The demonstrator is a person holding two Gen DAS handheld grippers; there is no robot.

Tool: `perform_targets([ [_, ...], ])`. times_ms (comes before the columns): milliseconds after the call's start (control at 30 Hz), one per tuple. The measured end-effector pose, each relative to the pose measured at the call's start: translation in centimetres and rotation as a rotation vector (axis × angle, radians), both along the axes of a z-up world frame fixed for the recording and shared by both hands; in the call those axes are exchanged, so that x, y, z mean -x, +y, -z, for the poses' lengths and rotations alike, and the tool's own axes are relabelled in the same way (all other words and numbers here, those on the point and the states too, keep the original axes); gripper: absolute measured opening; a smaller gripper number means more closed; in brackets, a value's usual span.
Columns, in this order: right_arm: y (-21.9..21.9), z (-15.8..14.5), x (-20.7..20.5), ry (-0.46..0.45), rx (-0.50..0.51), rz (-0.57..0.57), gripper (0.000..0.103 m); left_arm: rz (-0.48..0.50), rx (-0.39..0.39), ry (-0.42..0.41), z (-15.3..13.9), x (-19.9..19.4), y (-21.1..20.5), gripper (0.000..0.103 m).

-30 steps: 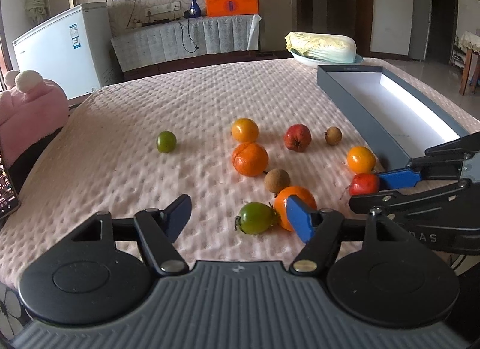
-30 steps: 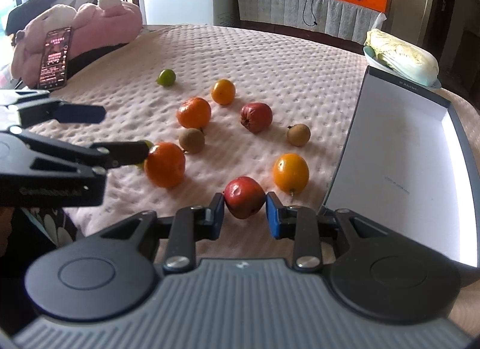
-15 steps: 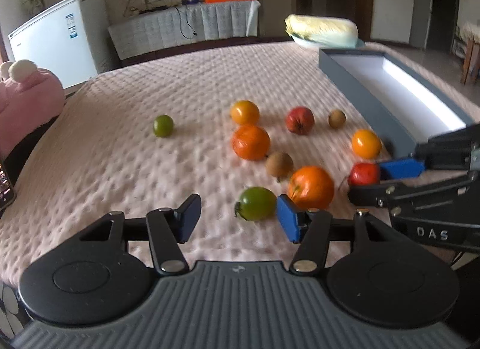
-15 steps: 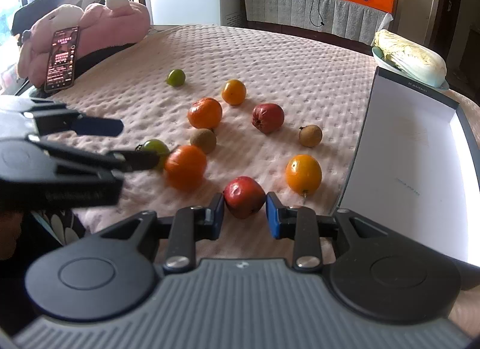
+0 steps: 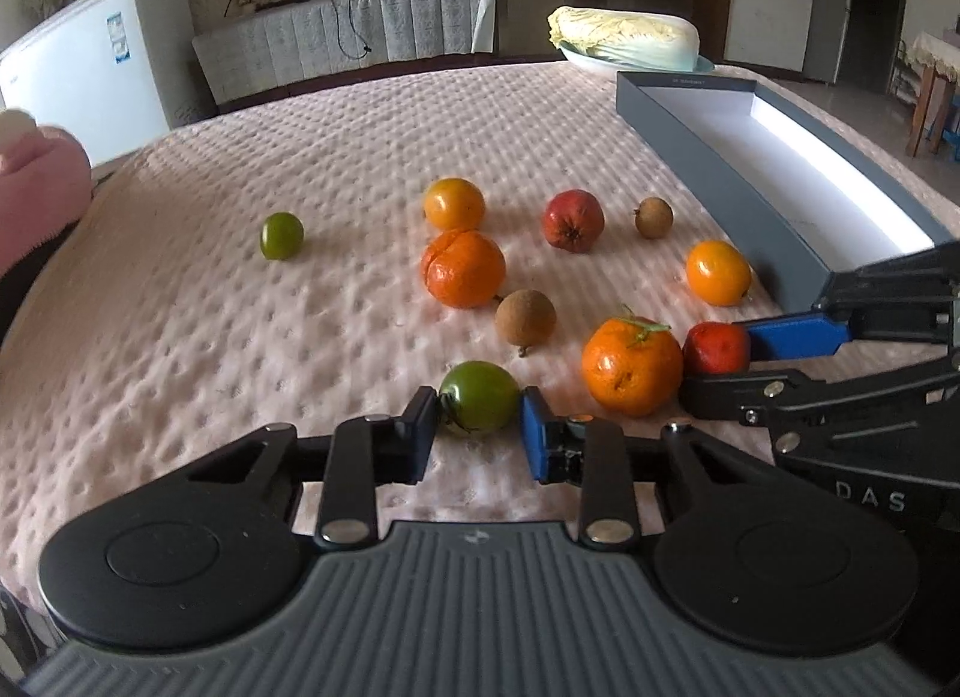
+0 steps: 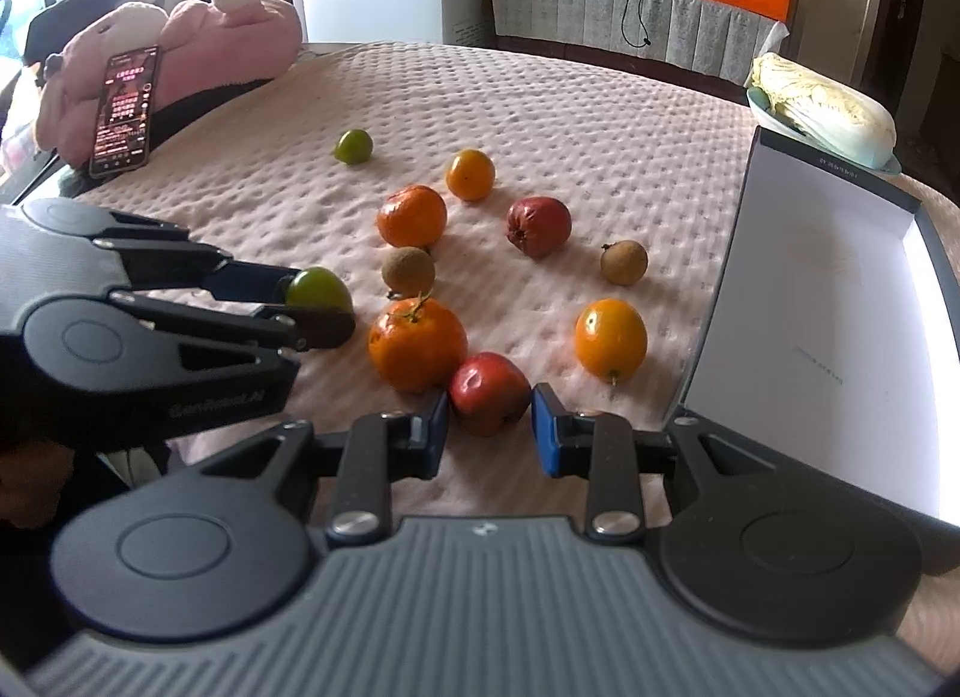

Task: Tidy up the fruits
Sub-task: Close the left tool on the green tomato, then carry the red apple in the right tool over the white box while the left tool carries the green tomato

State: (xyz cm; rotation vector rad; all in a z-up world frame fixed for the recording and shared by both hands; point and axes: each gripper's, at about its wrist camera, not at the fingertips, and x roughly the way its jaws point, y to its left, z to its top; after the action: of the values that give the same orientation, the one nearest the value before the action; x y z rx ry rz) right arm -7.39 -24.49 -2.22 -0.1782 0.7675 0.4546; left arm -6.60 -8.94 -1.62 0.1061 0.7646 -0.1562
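Fruits lay mid-frame on pink cloth (image 5: 240, 337): L gripper (image 5: 479, 424) clamped a green tomato (image 5: 479, 396), R gripper (image 6: 489, 427) pinched a wrinkled red fruit (image 6: 489, 391); stemmed orange (image 5: 631, 366) betw them, grey box (image 5: 720, 157) upper right.

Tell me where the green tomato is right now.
In the left wrist view the green tomato sits low and centre on the pink cloth, between the left gripper's fingers, just left of the stemmed orange and below a brown longan.
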Motion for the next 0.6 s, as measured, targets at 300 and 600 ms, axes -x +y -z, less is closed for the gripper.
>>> perform_targets([
  [300,-0.61,-0.33,0.06,-0.007,-0.028,0.024,0.033,-0.010,0.037,0.009,-0.10,-0.10,0.53,0.036],
  [600,-0.76,-0.57,0.08,-0.011,-0.053,0.023,0.033,-0.010,0.045,0.009,-0.10,0.05,0.57,0.036],
])
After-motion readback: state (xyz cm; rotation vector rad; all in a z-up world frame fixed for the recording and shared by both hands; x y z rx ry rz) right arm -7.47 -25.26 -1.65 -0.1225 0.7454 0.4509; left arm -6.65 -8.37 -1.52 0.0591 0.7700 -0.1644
